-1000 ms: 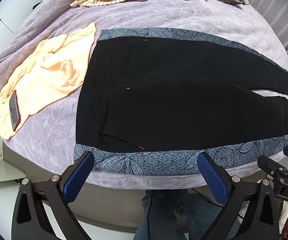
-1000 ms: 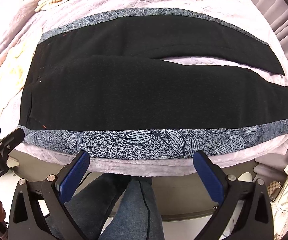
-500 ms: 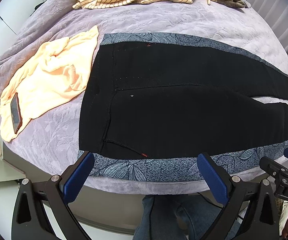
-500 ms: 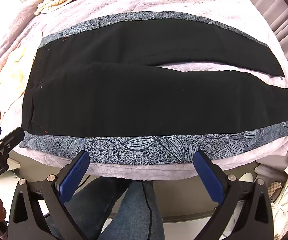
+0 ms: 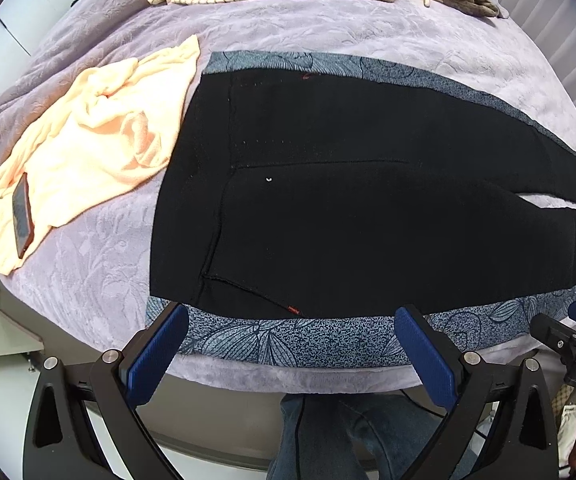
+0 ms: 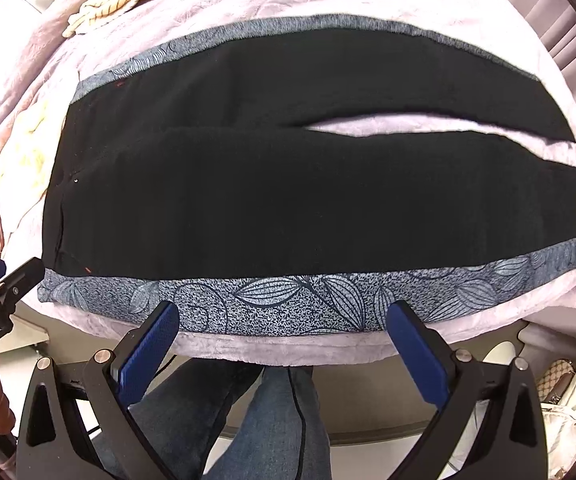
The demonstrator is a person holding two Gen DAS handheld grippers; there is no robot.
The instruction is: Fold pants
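Lying flat: pants [image 5: 368,208] spread along the bed's [image 5: 328,28] near edge
Left gripper [image 5: 291,350]: fingers spread, empty
Right gripper [image 6: 283,342]: fingers spread, empty

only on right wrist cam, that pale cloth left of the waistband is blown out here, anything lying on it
Observer: Yes. It is a peach garment, and a phone lies on its far left end, near the edge of the bed.
Operator: does the cloth touch the pants
Observer: Its right edge runs right up against the waistband of the pants. I cannot tell whether it overlaps.
Operator: cant see the left claw properly, open or shut
Observer: The left claw is open and empty. It hangs over the near patterned trim at the waist end.
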